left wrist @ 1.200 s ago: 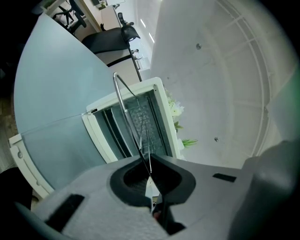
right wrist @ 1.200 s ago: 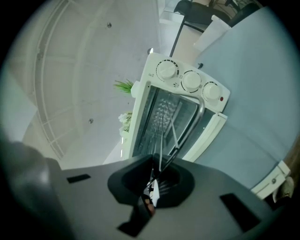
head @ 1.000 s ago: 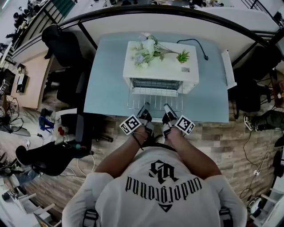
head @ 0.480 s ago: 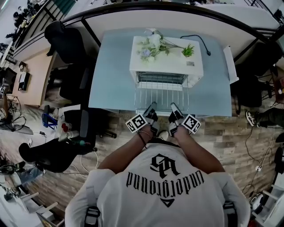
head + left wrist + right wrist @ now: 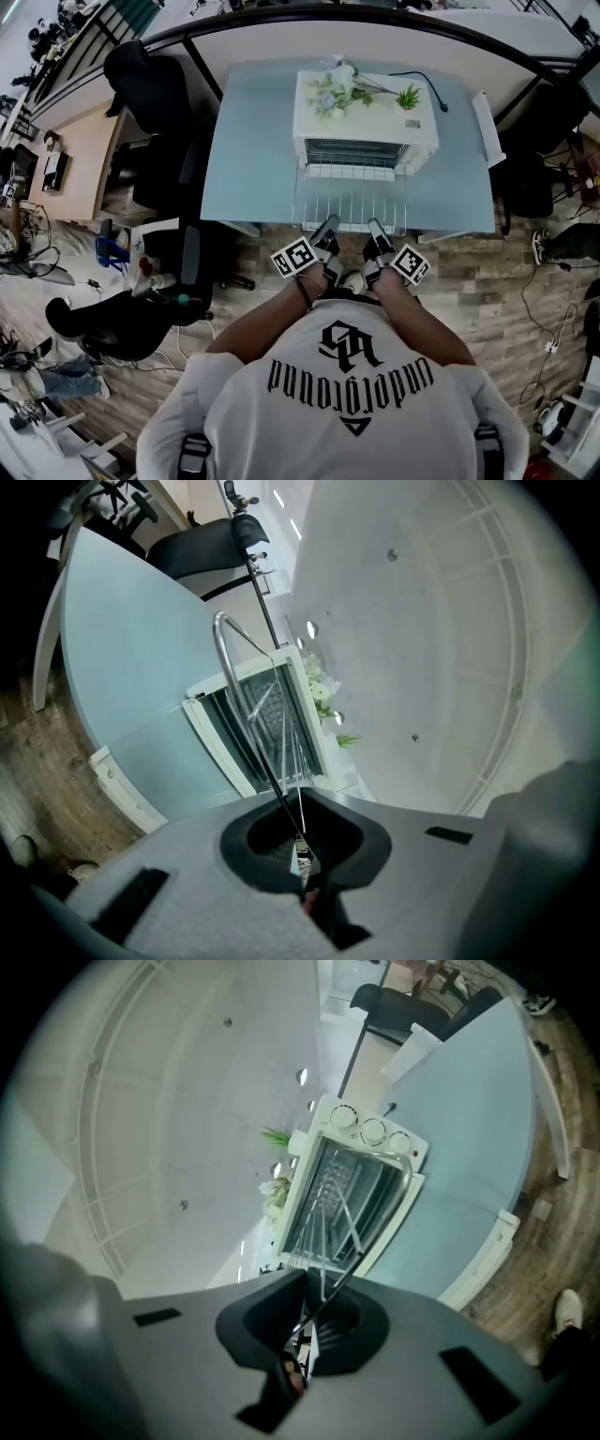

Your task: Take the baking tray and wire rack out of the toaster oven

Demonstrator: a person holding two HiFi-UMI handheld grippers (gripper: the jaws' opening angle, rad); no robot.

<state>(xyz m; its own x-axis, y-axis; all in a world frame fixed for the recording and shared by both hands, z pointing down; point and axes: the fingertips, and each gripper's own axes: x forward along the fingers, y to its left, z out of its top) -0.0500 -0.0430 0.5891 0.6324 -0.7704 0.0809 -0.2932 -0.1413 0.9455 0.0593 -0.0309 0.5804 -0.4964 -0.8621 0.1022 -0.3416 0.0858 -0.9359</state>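
Your left gripper [image 5: 328, 226] and right gripper [image 5: 376, 229] are both clamped on the near edge of the wire rack [image 5: 350, 197]. The rack is held out over the table [image 5: 248, 150], its far end at the open front of the toaster oven [image 5: 366, 117].

Thin, bright, glossy metal — the wire rack [image 5: 349, 197]; toaster oven [image 5: 370, 127] smooth white, satin; table [image 5: 248, 159] smooth, faintly reflective; floor [image 5: 487, 291] — matt wood-grain planks.

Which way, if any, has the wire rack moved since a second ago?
Yes. The wire rack has slid further out of the toaster oven, toward the person; more of it shows in front of the oven's opening.
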